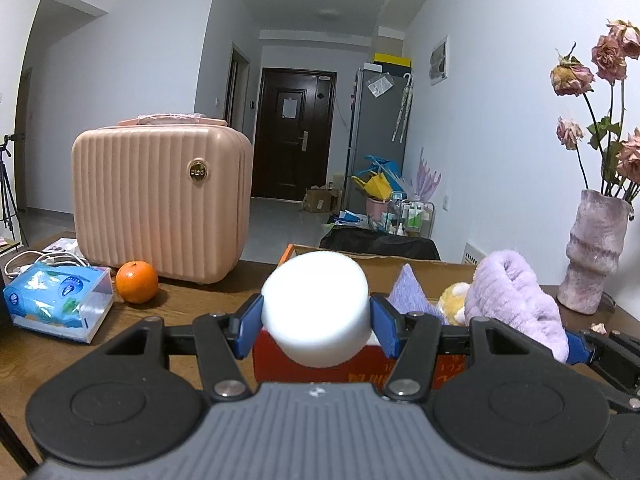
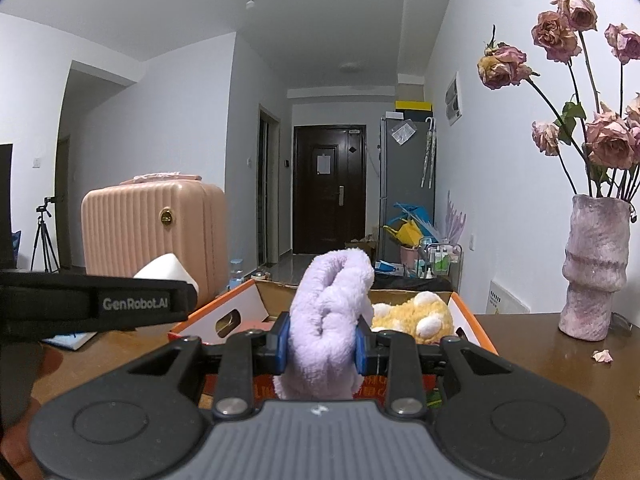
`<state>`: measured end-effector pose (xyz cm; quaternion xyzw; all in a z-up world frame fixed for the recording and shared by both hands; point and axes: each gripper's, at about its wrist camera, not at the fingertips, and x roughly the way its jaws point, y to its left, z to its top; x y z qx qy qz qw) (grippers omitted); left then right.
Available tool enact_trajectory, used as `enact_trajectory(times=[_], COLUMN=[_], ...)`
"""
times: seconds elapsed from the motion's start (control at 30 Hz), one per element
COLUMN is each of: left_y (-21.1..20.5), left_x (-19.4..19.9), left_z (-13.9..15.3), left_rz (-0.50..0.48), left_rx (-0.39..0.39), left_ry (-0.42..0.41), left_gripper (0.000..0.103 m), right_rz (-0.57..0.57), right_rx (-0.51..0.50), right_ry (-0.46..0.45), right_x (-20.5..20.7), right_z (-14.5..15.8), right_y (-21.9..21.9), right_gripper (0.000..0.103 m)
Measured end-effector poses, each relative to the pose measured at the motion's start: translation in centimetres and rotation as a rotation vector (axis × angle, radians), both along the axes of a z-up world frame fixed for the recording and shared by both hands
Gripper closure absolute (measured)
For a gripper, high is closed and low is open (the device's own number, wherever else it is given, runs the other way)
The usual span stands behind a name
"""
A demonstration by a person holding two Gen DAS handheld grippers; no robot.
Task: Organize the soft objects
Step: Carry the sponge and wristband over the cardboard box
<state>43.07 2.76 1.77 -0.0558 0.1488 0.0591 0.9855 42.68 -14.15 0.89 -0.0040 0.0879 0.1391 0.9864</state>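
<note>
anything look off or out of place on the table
A fallen petal lies on the table beside the vase, whose roses look dried and drooping. An orange sits loose by the pink case, odd among soft things.

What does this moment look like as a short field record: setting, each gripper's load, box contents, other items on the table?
setting: wooden table in a room, hallway behind
left gripper: shut on white foam puck, held in front of the cardboard box
right gripper: shut on lilac fluffy cloth, by the box's near edge
box contents: yellow plush toy, purple sponge piece
other items: pink case, orange, tissue pack, vase of dried roses
</note>
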Motion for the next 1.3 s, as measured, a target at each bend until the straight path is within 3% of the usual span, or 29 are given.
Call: enact_trajectory(times=[1.3], left_y=[-0.9], left_x=[11.3], left_z=[-0.3], left_rz=[0.0], left_rx=[-0.026], left_ry=[0.004], left_gripper=[0.044], right_rz=[-0.012], right_rx=[-0.026], right_ry=[0.013], right_x=[11.2], right_z=[-1.1], right_y=[1.0], right_gripper=[0.073])
